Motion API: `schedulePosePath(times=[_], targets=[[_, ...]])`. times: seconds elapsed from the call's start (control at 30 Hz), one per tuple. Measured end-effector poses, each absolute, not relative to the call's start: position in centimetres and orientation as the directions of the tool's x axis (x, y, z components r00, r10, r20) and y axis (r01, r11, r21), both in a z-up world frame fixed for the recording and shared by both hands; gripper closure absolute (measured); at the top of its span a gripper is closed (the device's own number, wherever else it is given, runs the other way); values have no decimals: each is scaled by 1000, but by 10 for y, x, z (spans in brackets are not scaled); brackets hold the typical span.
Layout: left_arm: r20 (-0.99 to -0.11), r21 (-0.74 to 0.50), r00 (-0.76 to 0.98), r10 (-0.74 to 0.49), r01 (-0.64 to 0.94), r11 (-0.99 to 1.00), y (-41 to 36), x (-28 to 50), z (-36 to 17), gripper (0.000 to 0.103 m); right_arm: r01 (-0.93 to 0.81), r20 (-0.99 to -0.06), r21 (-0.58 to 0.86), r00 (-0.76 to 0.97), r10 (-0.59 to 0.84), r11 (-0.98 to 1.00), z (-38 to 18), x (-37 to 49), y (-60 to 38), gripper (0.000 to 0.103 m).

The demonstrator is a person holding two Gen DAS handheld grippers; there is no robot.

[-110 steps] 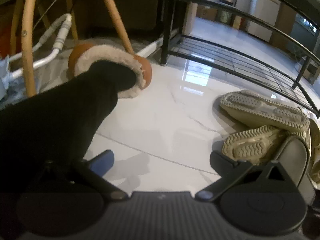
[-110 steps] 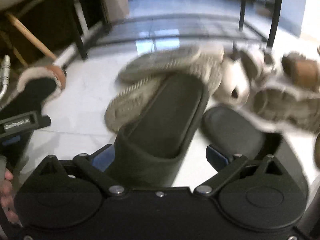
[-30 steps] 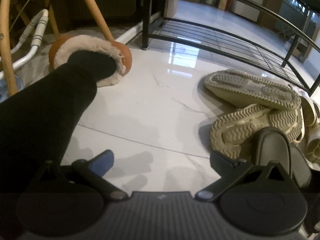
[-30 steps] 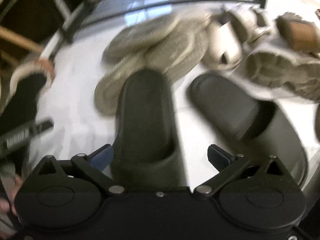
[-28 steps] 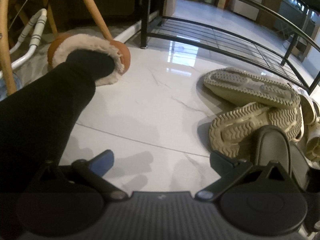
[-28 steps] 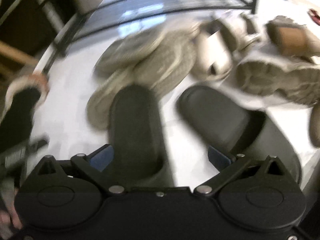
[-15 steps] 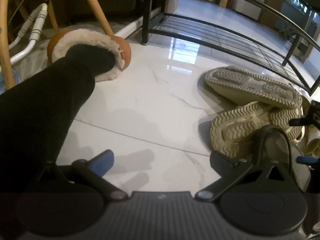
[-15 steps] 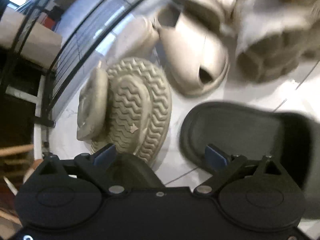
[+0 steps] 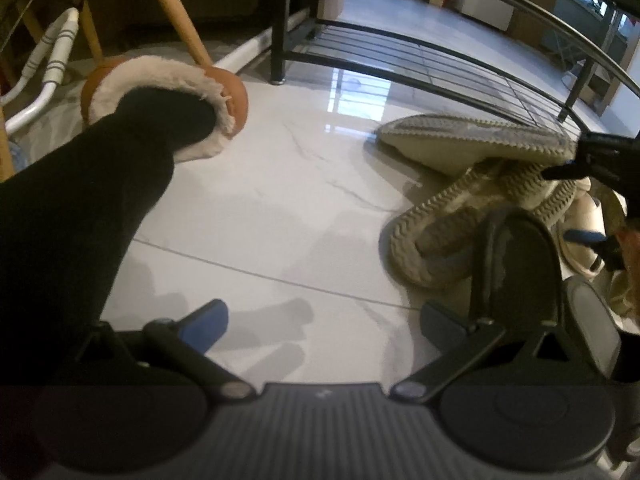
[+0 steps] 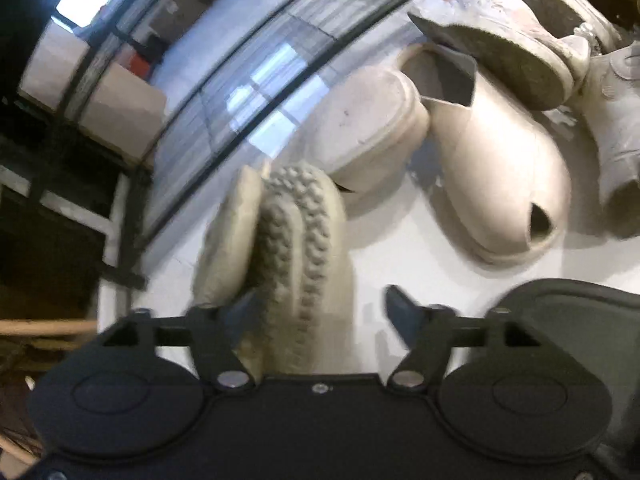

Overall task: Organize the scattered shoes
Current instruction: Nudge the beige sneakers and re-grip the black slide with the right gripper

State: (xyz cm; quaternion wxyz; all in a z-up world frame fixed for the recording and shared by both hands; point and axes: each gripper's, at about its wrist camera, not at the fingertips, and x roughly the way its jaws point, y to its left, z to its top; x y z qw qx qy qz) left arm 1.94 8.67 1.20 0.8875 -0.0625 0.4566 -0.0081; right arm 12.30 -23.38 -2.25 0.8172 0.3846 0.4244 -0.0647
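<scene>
Right gripper (image 10: 320,312), jaws just closing around upturned beige ridged-sole shoe (image 10: 296,240) but not pinching yet, needs full squeeze next; left gripper (image 9: 320,320) open, empty.

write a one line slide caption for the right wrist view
Right gripper, jaws closing, straddles a ridged beige shoe sole; cream clogs and a black slide lie nearby.

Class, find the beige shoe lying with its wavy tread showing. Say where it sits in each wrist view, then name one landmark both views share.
Left wrist view: the beige shoe lies right of centre, under another upturned sole.
Right wrist view: the same shoe is at lower centre, between the fingers of the right tool.
Shared landmark: the black metal shoe rack behind it.
</scene>
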Motion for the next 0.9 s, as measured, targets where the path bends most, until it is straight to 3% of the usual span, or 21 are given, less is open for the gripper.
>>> schedulePosePath(times=[0.07, 0.2, 0.47, 0.9], targets=[[-810, -122, 583, -71, -48, 991, 88, 19, 12, 1, 358, -734, 573, 624, 268, 738, -13, 109, -234, 14], [-814, -128, 577, -75, -51, 990, 87, 19, 11, 1, 170, -771, 430, 581, 262, 887, 8, 58, -216, 6], [-795, -89, 604, -57, -24, 996, 82, 13, 17, 1, -135, -798, 177, 560, 222, 975, -7, -38, -136, 0], [-793, -63, 610, -15, -58, 996, 90, 13, 18, 1, -174, -861, 142, 465, 208, 975, -27, -20, -109, 2]])
